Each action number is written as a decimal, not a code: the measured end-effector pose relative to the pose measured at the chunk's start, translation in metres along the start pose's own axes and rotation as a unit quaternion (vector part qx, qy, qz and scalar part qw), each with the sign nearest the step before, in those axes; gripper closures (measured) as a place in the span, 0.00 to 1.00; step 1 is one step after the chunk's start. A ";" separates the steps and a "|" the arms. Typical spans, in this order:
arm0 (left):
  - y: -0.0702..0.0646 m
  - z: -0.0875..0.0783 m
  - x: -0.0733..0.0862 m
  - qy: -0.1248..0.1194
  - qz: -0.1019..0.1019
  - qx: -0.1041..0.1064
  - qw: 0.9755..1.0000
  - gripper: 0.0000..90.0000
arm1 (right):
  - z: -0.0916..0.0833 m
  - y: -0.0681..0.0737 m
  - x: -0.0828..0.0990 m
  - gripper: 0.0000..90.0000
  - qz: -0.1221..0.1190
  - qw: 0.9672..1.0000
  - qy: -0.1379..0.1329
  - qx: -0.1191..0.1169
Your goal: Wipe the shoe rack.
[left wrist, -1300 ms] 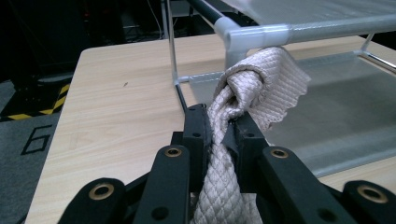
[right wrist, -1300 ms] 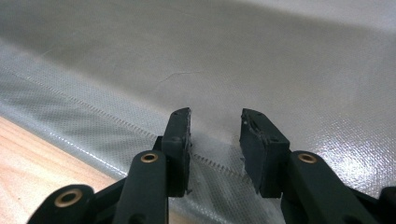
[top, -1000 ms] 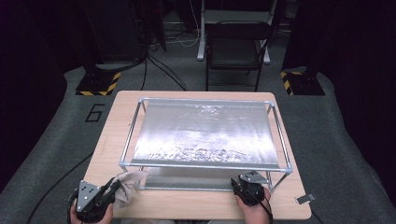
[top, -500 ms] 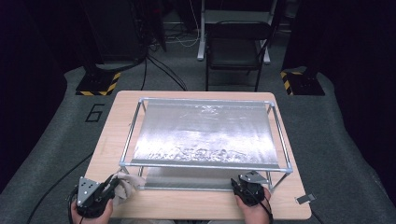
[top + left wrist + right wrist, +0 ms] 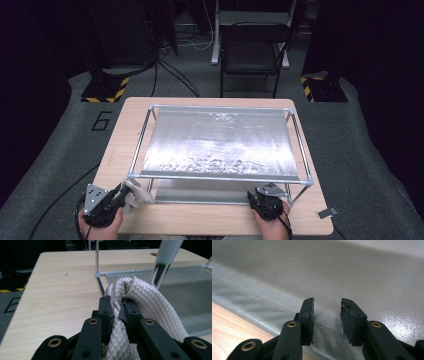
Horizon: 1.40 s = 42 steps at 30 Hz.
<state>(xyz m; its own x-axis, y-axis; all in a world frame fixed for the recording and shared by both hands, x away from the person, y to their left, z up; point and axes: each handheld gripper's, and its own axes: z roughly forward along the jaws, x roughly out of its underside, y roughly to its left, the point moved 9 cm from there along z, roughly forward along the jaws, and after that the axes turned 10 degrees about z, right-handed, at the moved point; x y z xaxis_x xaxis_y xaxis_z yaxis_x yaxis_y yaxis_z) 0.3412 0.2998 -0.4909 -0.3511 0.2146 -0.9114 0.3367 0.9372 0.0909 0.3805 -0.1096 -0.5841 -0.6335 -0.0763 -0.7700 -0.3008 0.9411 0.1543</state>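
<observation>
Cloth [image 5: 140, 302], a quilted beige rag, sits bunched at the near left corner of the tabletop [image 5: 200, 222], pinched in a fold by the left tool [image 5: 117, 308] beside a metal frame [image 5: 220, 176] with a silvery sheet [image 5: 220, 140]. Soft, light and limp, it likely handles best gripped at a thick fold. The right tool [image 5: 327, 312] hovers spread over the lower sheet, holding nothing.

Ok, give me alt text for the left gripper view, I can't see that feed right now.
The left gripper is shut on a bunched beige quilted cloth, which bulges up and over the black jaws. Beyond it lies a light wooden table, with a metal frame post and a silvery sheet to the right.
</observation>
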 end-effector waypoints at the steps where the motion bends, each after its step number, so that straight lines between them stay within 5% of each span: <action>1: -0.002 0.004 0.006 0.005 -0.003 0.006 1.000 0.88 | 0.000 0.000 0.000 0.70 -0.001 1.000 0.000 0.000; 11: -0.005 0.016 0.026 0.024 -0.012 0.017 1.000 0.88 | 0.000 0.000 0.000 0.71 -0.001 1.000 0.000 0.000; 27: 0.000 -0.010 -0.023 -0.031 0.005 0.019 0.999 0.88 | 0.000 0.000 0.000 0.70 -0.001 1.000 0.000 0.000; 42: -0.001 0.002 -0.001 -0.010 -0.008 0.025 1.000 0.88 | 0.000 0.000 0.000 0.71 -0.001 1.000 0.000 0.000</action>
<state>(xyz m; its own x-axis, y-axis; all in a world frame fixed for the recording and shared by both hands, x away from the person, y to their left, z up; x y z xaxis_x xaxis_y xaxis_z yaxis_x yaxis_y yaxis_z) 0.3426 0.2977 -0.4903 -0.3397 0.1937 -0.9204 0.3742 0.9256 0.0567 0.3804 -0.1095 -0.5842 -0.6330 -0.0781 -0.7702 -0.3016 0.9412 0.1524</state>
